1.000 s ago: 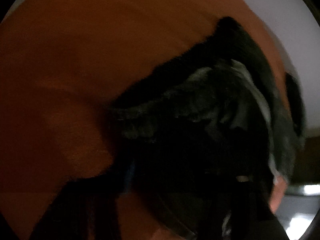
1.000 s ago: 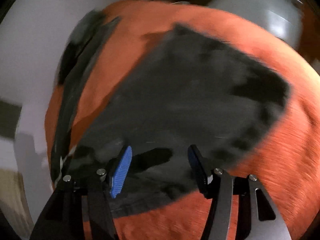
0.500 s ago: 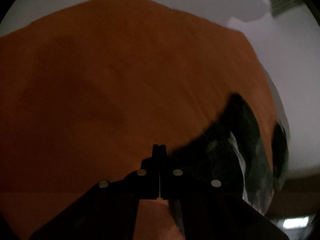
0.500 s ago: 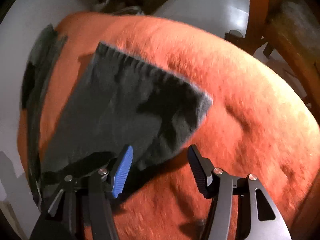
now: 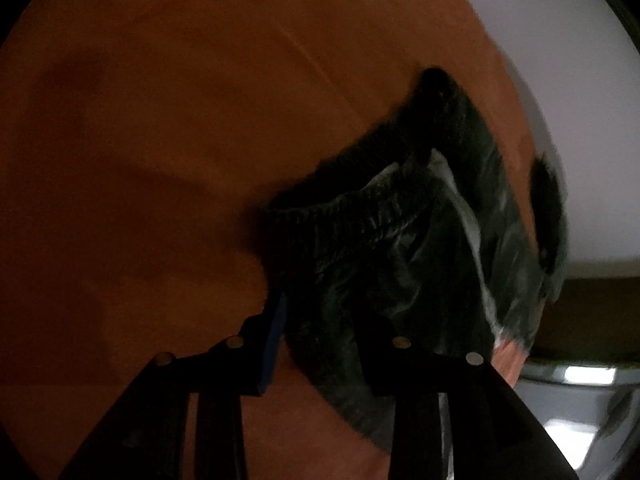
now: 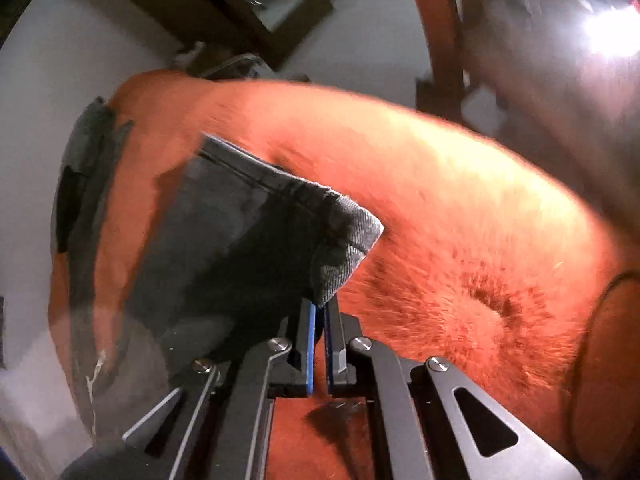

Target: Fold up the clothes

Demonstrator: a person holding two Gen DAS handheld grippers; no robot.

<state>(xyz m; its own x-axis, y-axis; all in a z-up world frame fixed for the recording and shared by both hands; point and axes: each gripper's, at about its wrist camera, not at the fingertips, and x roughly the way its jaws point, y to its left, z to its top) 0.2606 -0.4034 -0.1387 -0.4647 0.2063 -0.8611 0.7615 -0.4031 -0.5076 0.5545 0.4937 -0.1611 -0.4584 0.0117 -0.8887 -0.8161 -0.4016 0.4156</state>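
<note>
A dark grey garment lies on an orange fuzzy cover. My right gripper is shut on its near right corner, and that ribbed corner stands lifted and folded above the pads. In the left wrist view the same dark garment shows its gathered elastic waistband and a pale inner lining. My left gripper straddles a bunch of that cloth; its jaws are opening, and I see a gap at the blue pad. The fingertips are partly hidden by the dark fabric.
Another dark piece of clothing hangs over the cover's left edge, seen as a dark strip in the left wrist view. Wooden furniture and a dark framed panel stand beyond on pale floor. A shiny grey object sits low right.
My right gripper slid right along the garment's edge and closed on its corner. My left gripper, shut over bare orange cover half a second ago, now has its jaws apart around the waistband cloth.
</note>
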